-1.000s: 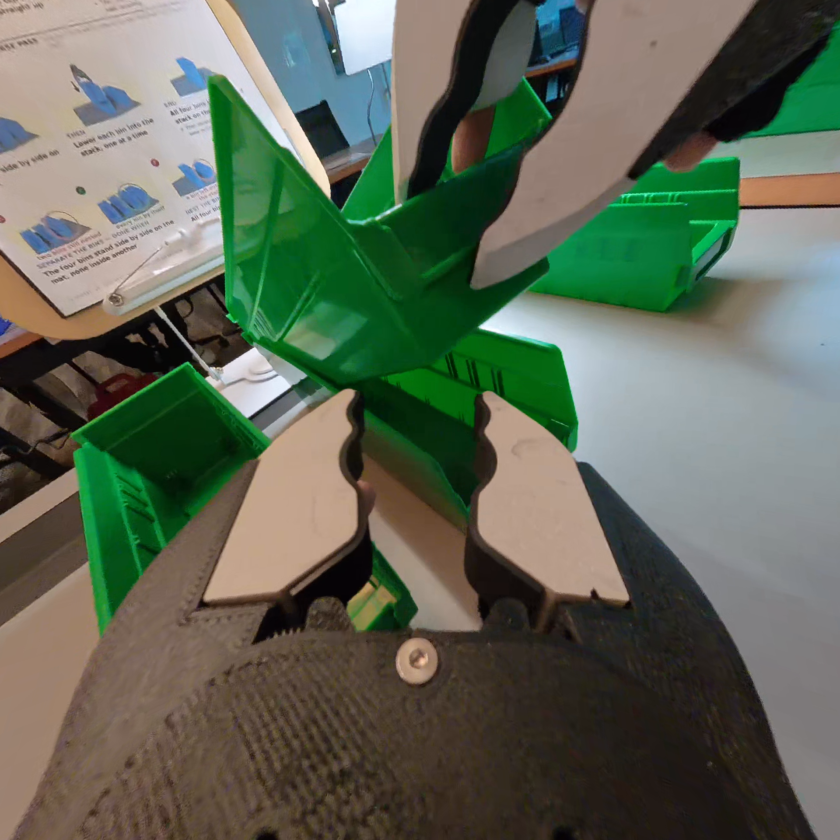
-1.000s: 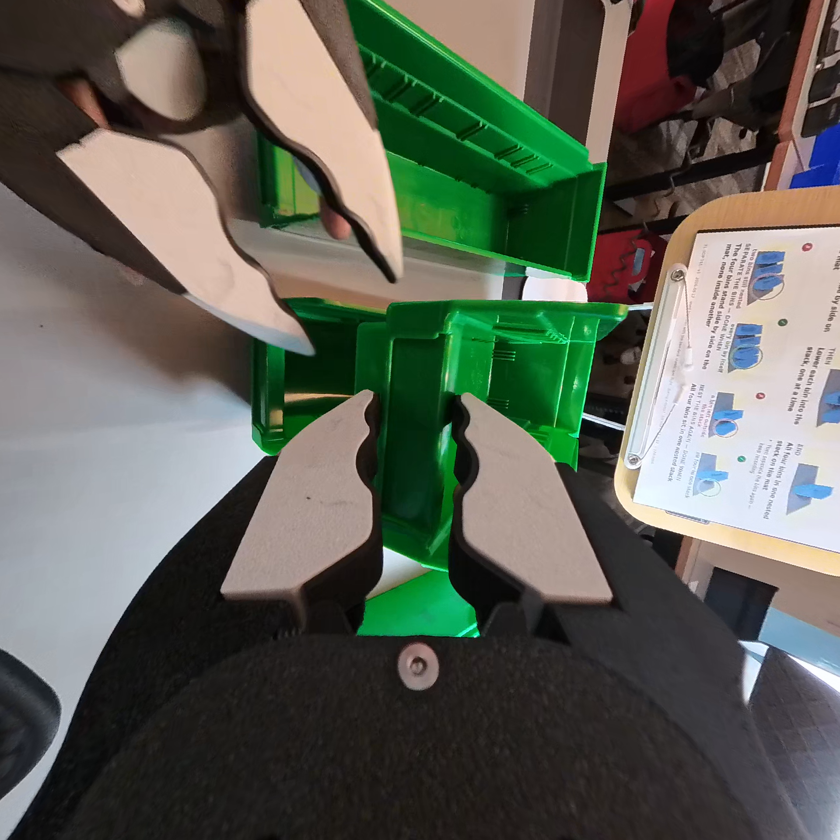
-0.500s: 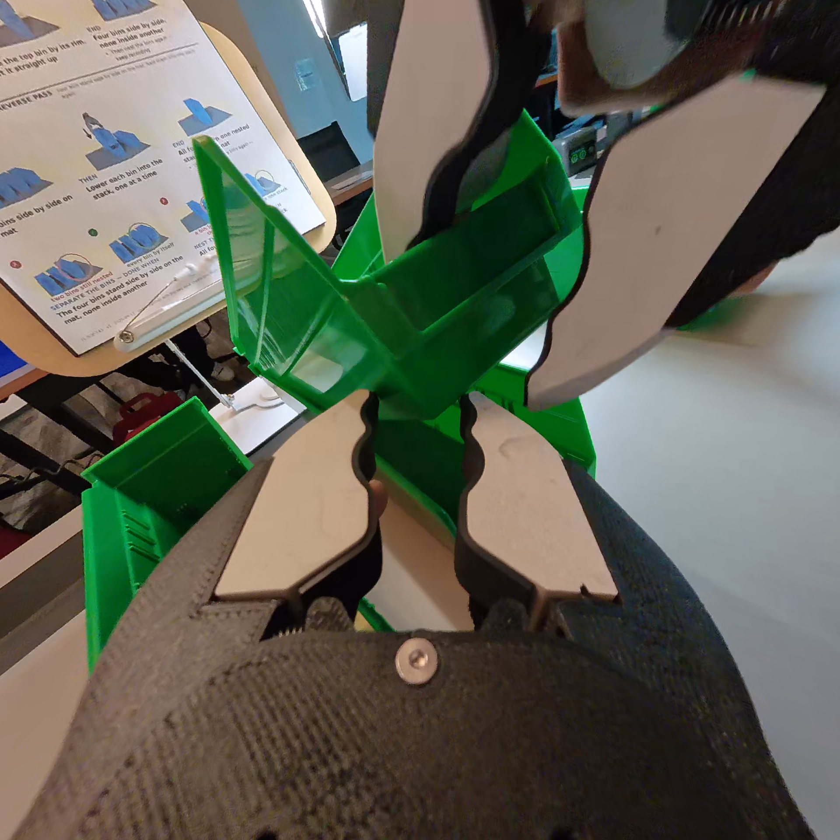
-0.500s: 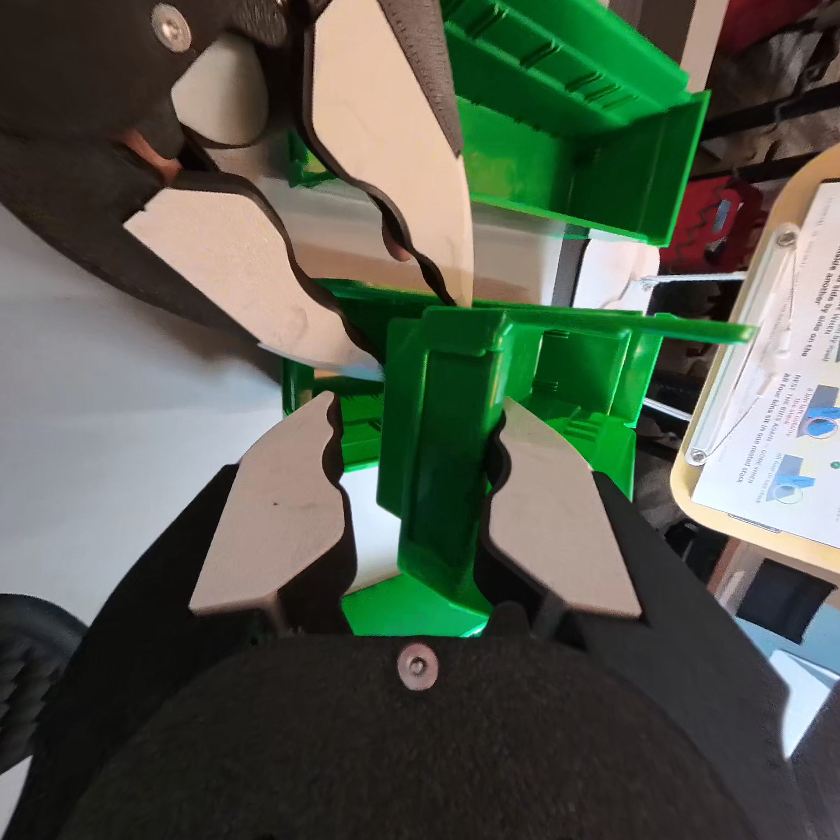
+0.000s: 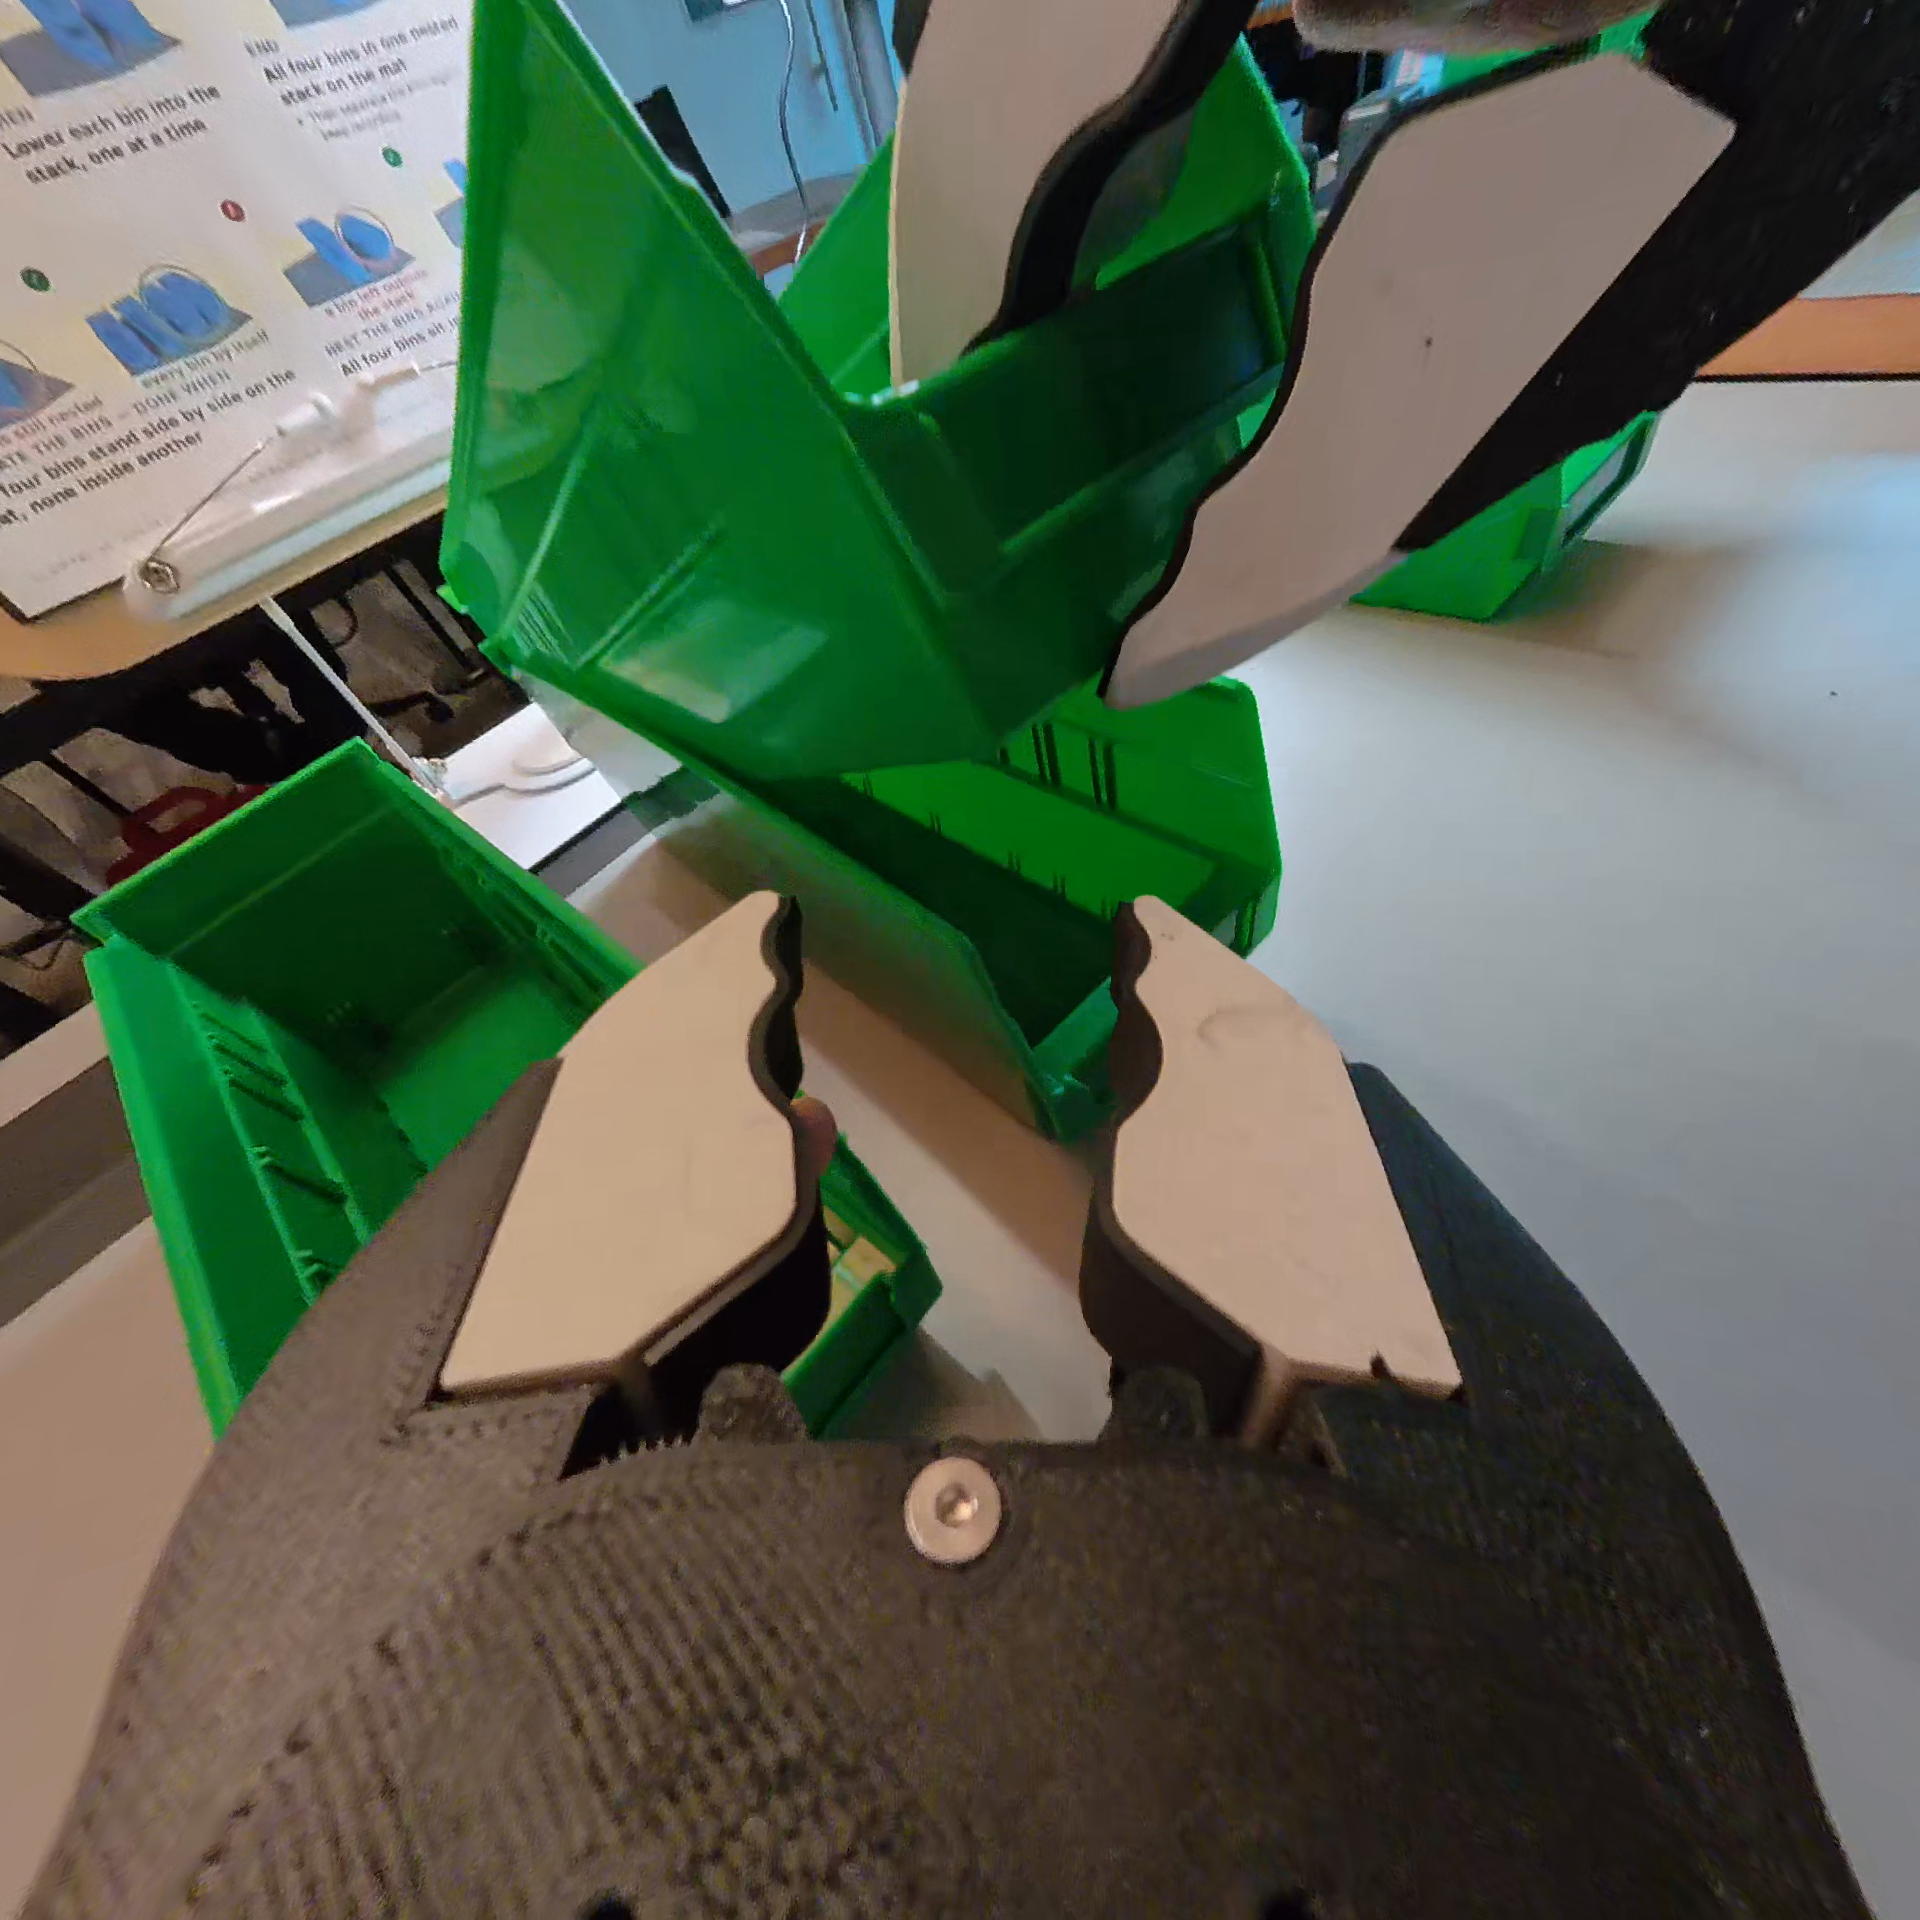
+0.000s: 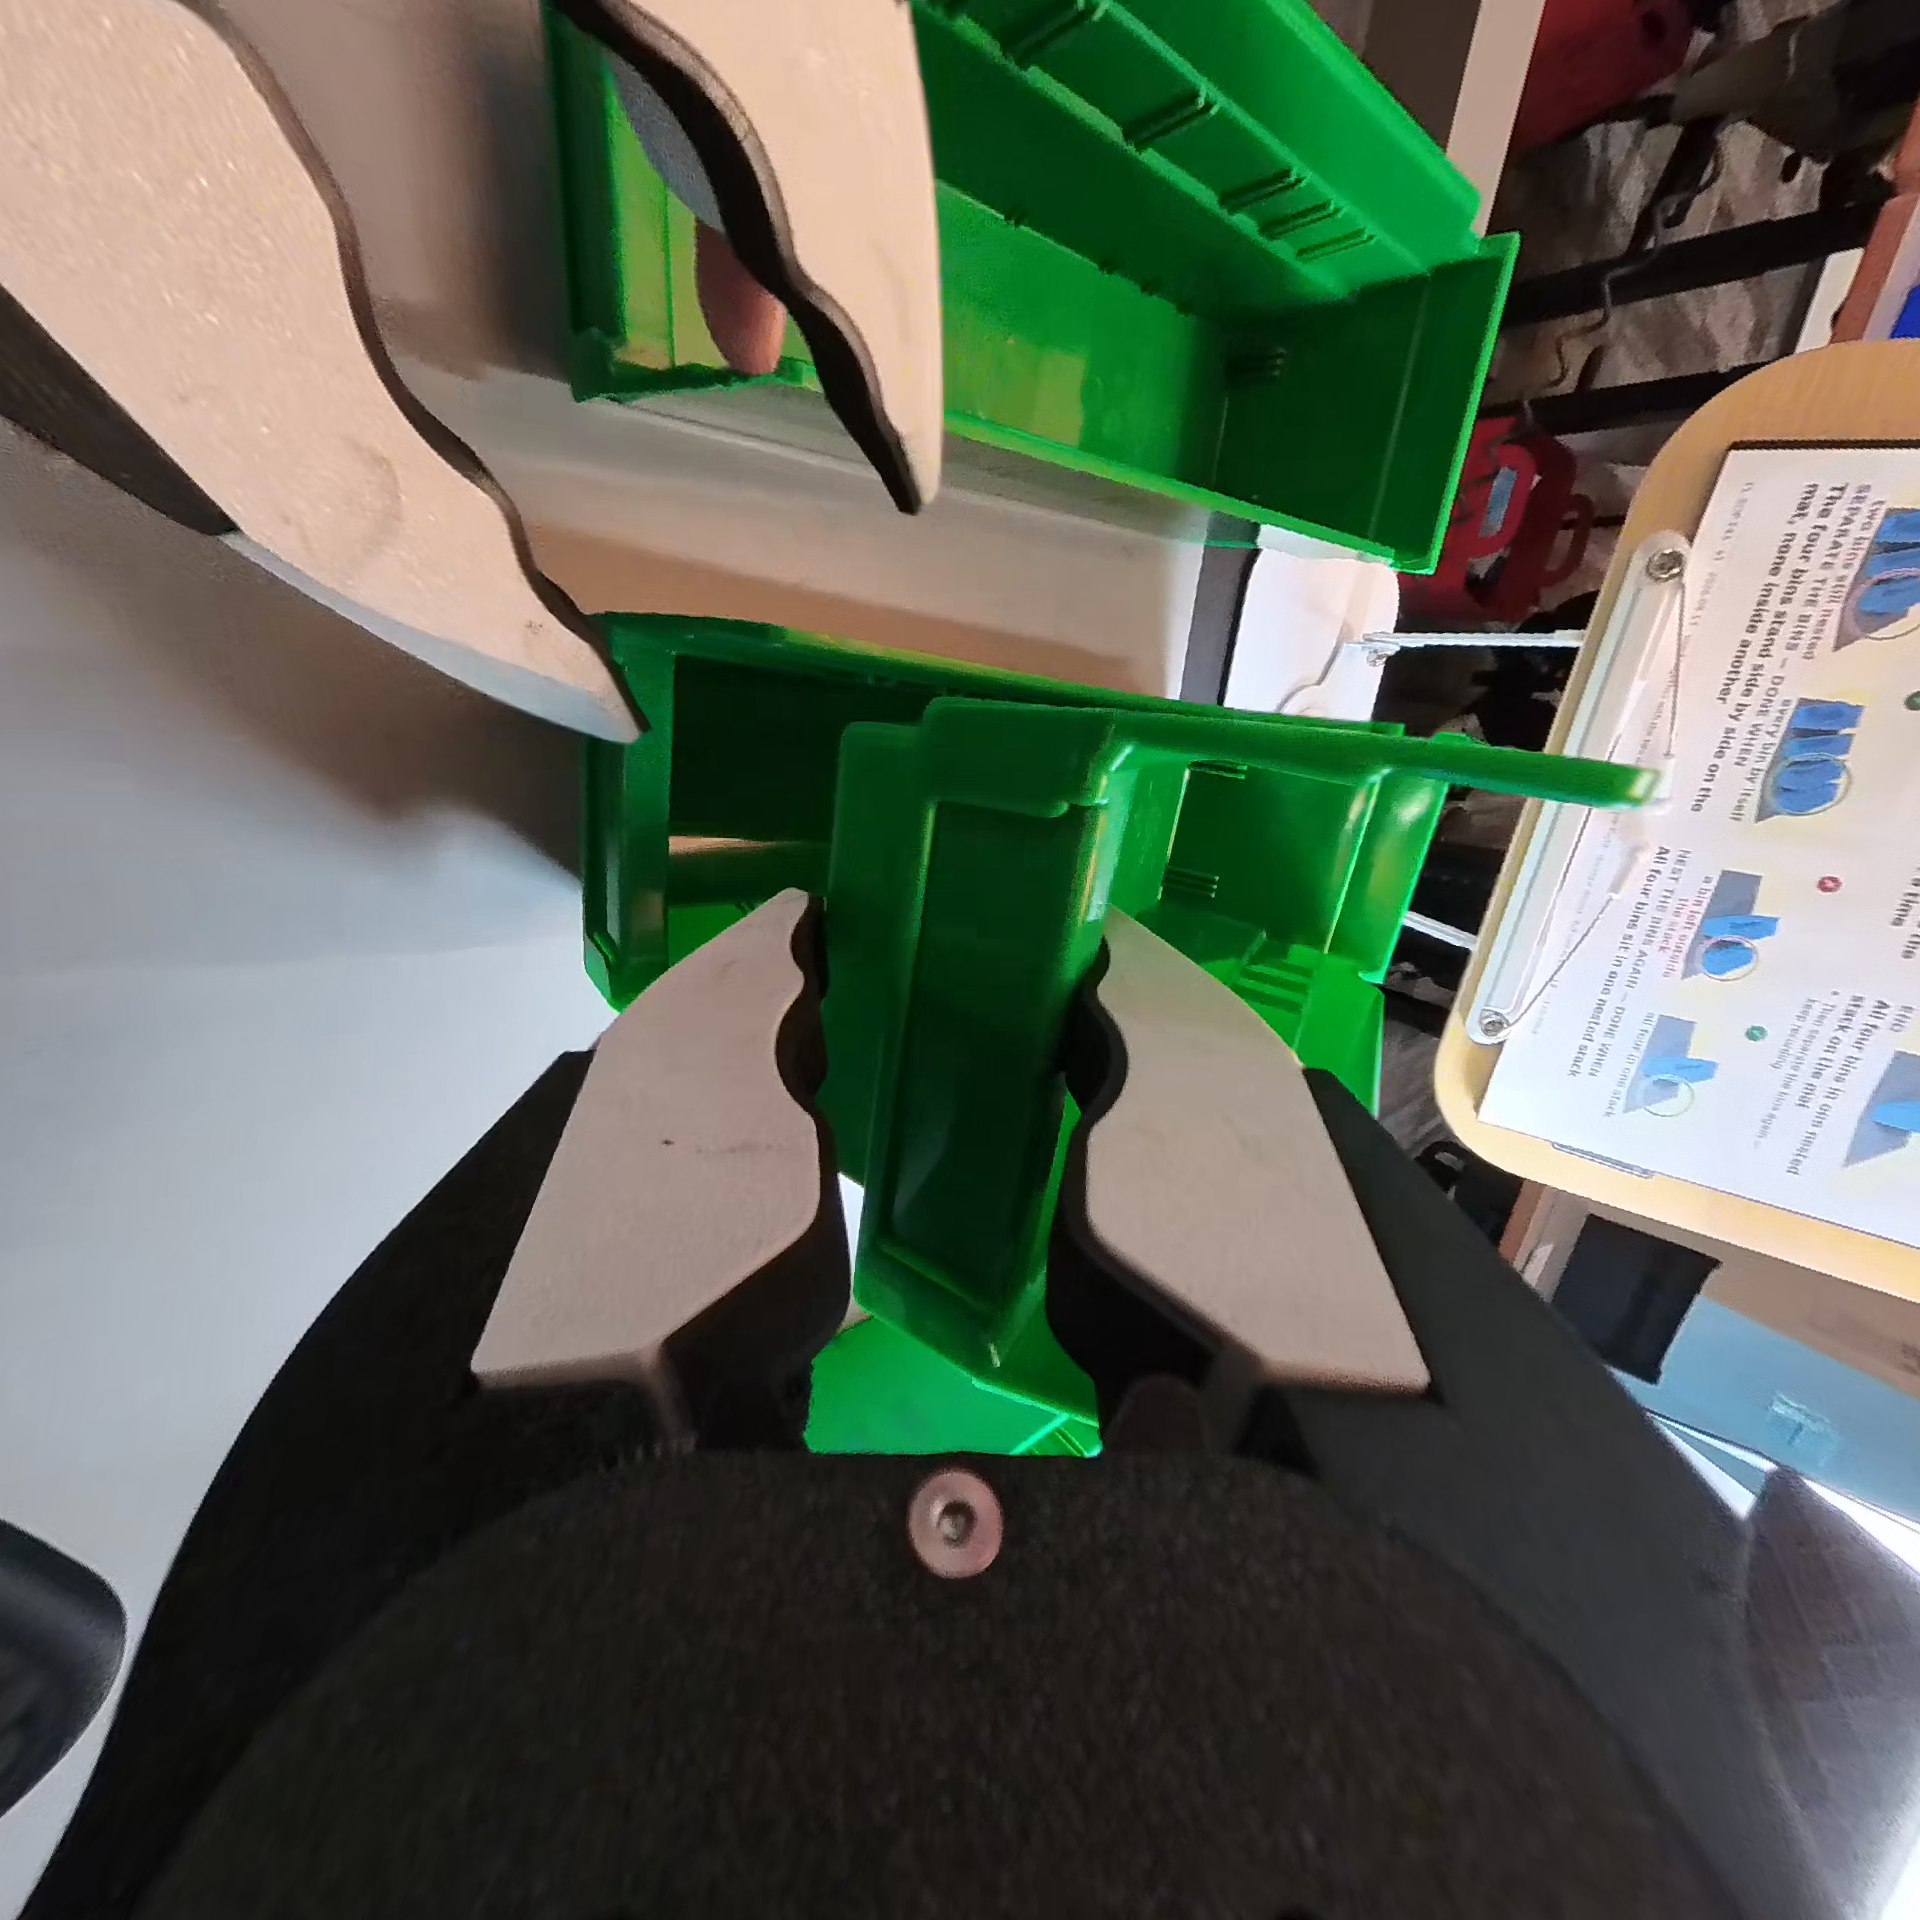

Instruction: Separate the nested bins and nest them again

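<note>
My right gripper [image 6: 956, 925] is shut on the front lip of a green bin [image 6: 977, 987] and holds it tilted over a second green bin [image 6: 727, 748] that stands on the table. In the left wrist view the held bin [image 5: 675, 468] hangs nose-down from the right gripper [image 5: 1039, 520], just above the lower bin [image 5: 1039, 831]. My left gripper [image 5: 956, 935] is open and empty, with the lower bin's near corner between its fingers. It also shows in the right wrist view [image 6: 769, 613], open, at the top left.
A third green bin [image 5: 312, 987] stands open at the table's left edge, and shows in the right wrist view [image 6: 1143, 312]. Another green bin [image 5: 1538, 520] sits farther right. An instruction board [image 5: 156, 312] on a stand lies beyond the table edge. The white table [image 5: 1558, 935] runs to the right. My right fingertips sit around 6 centimetres from my left ones.
My left gripper has opened wider, off the lower bin's wall. The held bin has slid deeper between the right gripper's fingers and stays tilted over the lower bin.
</note>
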`<state>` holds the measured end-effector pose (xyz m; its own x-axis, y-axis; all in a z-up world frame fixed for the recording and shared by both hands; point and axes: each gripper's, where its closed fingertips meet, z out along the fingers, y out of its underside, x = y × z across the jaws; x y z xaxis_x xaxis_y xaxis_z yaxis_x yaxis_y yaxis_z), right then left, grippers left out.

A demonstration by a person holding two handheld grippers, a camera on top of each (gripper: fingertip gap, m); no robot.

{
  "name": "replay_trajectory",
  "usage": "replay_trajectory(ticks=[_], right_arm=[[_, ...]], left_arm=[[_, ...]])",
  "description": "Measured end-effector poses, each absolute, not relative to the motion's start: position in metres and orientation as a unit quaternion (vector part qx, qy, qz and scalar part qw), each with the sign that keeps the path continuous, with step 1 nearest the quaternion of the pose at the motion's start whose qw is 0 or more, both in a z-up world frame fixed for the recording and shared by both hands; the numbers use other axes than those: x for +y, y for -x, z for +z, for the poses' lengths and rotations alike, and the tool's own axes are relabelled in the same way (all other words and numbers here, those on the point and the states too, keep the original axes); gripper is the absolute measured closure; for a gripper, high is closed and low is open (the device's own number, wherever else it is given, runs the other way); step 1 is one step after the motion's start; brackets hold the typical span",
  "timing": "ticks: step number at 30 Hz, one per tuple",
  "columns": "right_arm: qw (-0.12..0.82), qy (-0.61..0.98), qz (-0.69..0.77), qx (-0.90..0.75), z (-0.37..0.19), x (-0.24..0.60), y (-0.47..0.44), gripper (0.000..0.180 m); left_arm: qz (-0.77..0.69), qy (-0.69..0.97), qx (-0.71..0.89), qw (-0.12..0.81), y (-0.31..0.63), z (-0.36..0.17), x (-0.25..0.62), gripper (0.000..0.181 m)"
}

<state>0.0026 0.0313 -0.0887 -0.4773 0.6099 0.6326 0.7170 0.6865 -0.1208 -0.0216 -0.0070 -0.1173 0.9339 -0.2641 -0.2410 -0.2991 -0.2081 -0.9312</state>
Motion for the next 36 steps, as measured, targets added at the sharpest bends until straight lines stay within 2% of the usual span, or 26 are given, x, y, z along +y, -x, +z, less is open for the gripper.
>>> replay_trajectory(ticks=[18, 27, 32, 36], right_arm=[[0.305, 0.360, -0.039, -0.881, -0.006, 0.009, -0.018, 0.135], [0.349, 0.358, -0.075, -0.863, 0.040, 0.017, -0.023, 0.135], [0.387, 0.378, -0.098, -0.835, 0.042, 0.027, -0.056, 0.135], [0.418, 0.395, -0.141, -0.806, 0.013, 0.049, -0.088, 0.135]], left_arm=[[0.011, 0.801, 0.180, 0.572, 0.013, -0.141, -0.005, 0.149], [0.002, 0.800, 0.175, 0.574, 0.014, -0.141, -0.002, 0.150], [-0.011, 0.788, 0.169, 0.592, 0.017, -0.122, -0.012, 0.147], [-0.015, 0.775, 0.167, 0.609, 0.018, -0.102, -0.019, 0.146]])
